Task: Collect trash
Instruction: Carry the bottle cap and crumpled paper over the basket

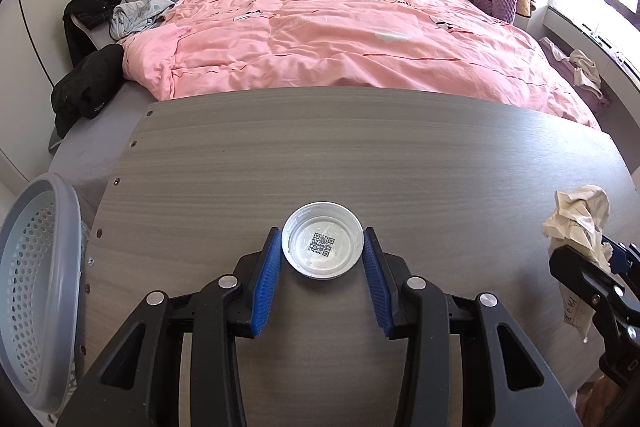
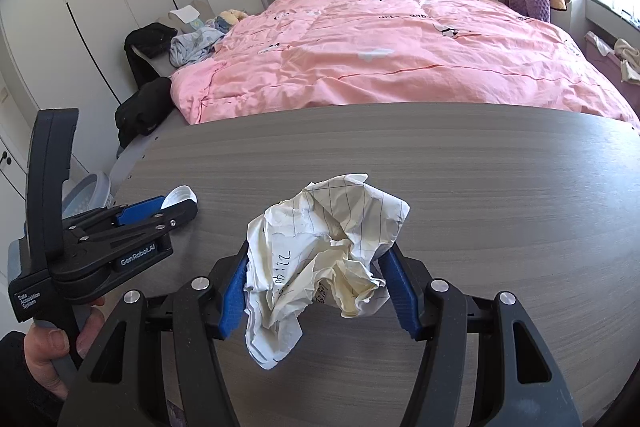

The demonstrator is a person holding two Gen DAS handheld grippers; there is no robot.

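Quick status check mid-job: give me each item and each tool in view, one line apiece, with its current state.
Left tool: pads against the white cap's sides, closed on it.
White cap: open side up on the table, code showing inside.
Right tool: shut on the crumpled paper.
Crumpled paper: balled up, gripped between the right tool's pads.
Perforated basket: beside the table's left edge; contents not visible.
Table: bare beyond the cap and paper.
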